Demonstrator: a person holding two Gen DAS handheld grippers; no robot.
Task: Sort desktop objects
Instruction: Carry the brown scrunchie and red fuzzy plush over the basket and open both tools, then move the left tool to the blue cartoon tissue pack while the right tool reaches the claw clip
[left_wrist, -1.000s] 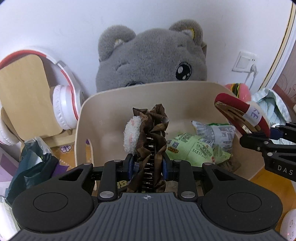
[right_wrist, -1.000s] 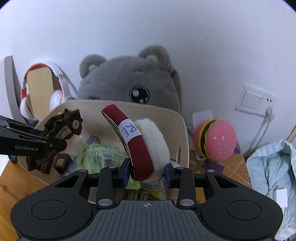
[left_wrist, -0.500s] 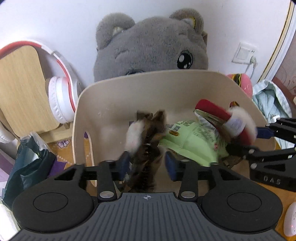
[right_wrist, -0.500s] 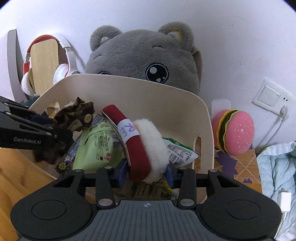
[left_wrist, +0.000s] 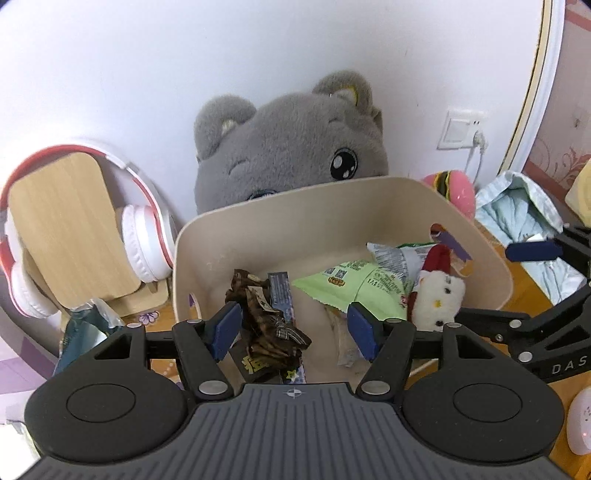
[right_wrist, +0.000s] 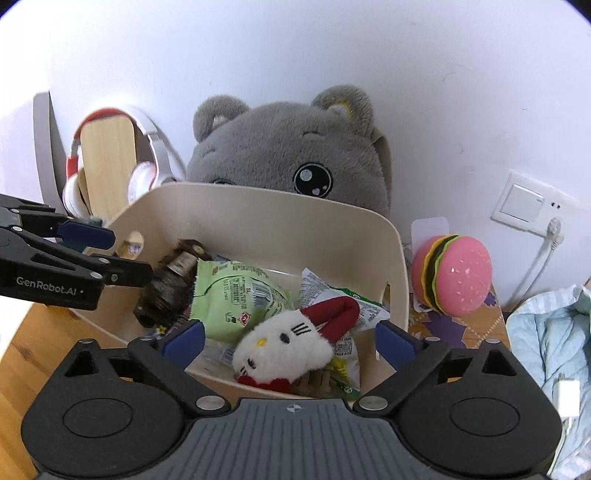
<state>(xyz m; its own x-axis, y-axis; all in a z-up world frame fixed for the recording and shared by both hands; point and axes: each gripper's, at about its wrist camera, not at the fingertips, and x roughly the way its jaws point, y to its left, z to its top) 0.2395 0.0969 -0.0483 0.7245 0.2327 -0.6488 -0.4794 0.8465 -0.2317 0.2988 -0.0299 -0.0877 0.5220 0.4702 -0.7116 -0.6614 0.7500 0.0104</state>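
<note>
Inside beige bin (right_wrist: 391, 236), brown hair clip (left_wrist: 266, 314), kitty clip (right_wrist: 291, 343) half-buried; left claw (left_wrist: 295, 328), right claw (right_wrist: 291, 341) both spread, empty

The bin (right_wrist: 369, 229) is beige. The snack bag (right_wrist: 236, 295) is light green, and the hair clip (left_wrist: 269, 325) is brown plaid. The cat plush (right_wrist: 284, 347) is white and red.

A plain white wall (right_wrist: 295, 55) fills the background, evenly lit. A white socket plate (right_wrist: 524, 203) sits low on the wall, with a wooden table (right_wrist: 26, 343) below and a pale door frame (left_wrist: 535, 85) beside that plate.
</note>
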